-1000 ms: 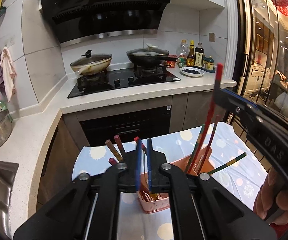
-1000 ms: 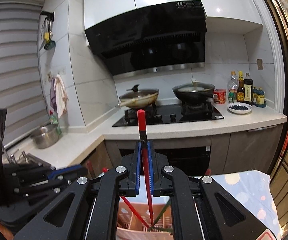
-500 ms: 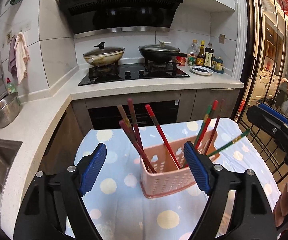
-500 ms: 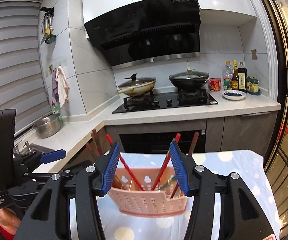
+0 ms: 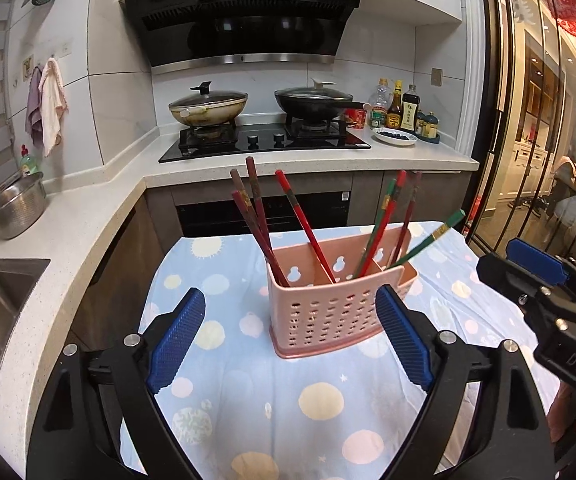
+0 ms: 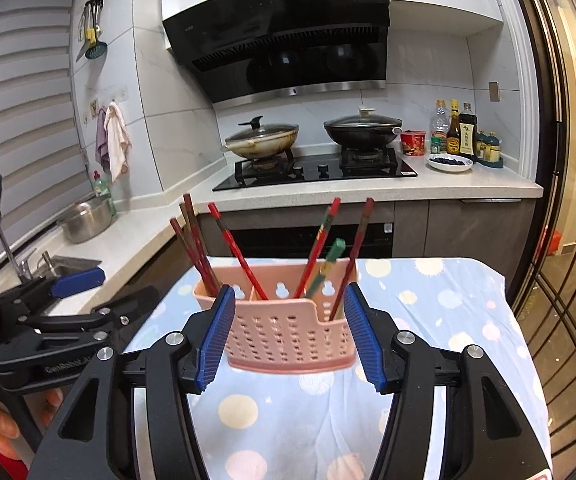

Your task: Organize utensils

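Blue dotted tablecloth (image 5: 328, 392) before kitchen counter (image 5: 87, 232)

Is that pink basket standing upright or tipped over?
Upright: the pink basket sits flat on the dotted tablecloth, chopsticks leaning out its open top.

Not much readable here tbh. The right hand-held gripper (image 5: 544, 276) has "DAS" on its black body, cut off by the edge. The left hand-held gripper (image 6: 87, 288) says "GenRobot.AI" along its arm. The range hood (image 6: 283, 32) shows a "19" sticker; the rest is too small.
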`<state>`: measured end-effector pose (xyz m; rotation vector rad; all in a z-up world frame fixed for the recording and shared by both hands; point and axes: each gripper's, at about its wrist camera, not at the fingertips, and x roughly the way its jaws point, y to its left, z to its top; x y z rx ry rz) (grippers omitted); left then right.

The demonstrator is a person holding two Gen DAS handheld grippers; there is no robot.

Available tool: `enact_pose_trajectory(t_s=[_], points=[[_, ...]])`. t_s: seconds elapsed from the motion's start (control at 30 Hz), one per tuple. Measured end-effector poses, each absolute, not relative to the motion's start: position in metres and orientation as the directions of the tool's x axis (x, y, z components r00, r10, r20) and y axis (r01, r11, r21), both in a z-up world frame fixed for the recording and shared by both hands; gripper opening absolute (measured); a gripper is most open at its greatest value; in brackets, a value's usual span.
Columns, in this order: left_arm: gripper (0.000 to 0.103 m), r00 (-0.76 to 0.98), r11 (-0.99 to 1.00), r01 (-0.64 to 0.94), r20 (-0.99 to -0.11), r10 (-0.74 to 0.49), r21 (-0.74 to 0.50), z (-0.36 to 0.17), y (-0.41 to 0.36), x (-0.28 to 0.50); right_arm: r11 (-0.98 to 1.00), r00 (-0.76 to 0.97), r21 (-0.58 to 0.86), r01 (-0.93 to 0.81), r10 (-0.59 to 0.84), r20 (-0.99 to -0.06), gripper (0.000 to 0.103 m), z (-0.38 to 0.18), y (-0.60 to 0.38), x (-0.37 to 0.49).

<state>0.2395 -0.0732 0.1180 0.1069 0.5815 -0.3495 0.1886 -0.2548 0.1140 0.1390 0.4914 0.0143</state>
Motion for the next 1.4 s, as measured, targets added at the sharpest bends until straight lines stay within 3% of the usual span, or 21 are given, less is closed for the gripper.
enact_pose_trajectory(t_s=[0.23, 0.63, 0.7, 0.93, 1.03, 1.4], points=[[0.09, 0.78, 0.937, 0.349, -0.555, -0.291, 0.0, 0.108, -0.072, 0.215, 0.994, 0.857, 0.1, 0.048, 0.011, -0.515, 0.057, 0.098, -0.255, 0.17], [0.096, 0.782, 0.943, 0.332, -0.559, -0.278, -0.004, 0.086, -0.074, 0.185, 0.995, 0.832, 0.021, 0.099, -0.071, -0.55, 0.077, 0.073, -0.25, 0.139], [0.096, 0.78, 0.945, 0.327, -0.565, -0.271, -0.001, 0.082, -0.074, 0.182, 0.994, 0.827, 0.03, 0.103, -0.069, -0.557, 0.085, 0.07, -0.252, 0.136], [0.096, 0.763, 0.944, 0.331, -0.59, -0.266, 0.002, 0.067, -0.079, 0.172, 0.991, 0.813, 0.033, 0.126, -0.084, -0.577, 0.086, 0.059, -0.255, 0.124], [0.096, 0.757, 0.942, 0.335, -0.598, -0.262, 0.011, 0.061, -0.082, 0.168, 0.99, 0.81, 0.041, 0.137, -0.088, -0.58, 0.097, 0.057, -0.258, 0.118], [0.096, 0.749, 0.946, 0.321, -0.624, -0.224, 0.045, 0.042, -0.085, 0.149, 0.985, 0.813, 0.021, 0.173, -0.131, -0.567, 0.097, 0.052, -0.259, 0.097]])
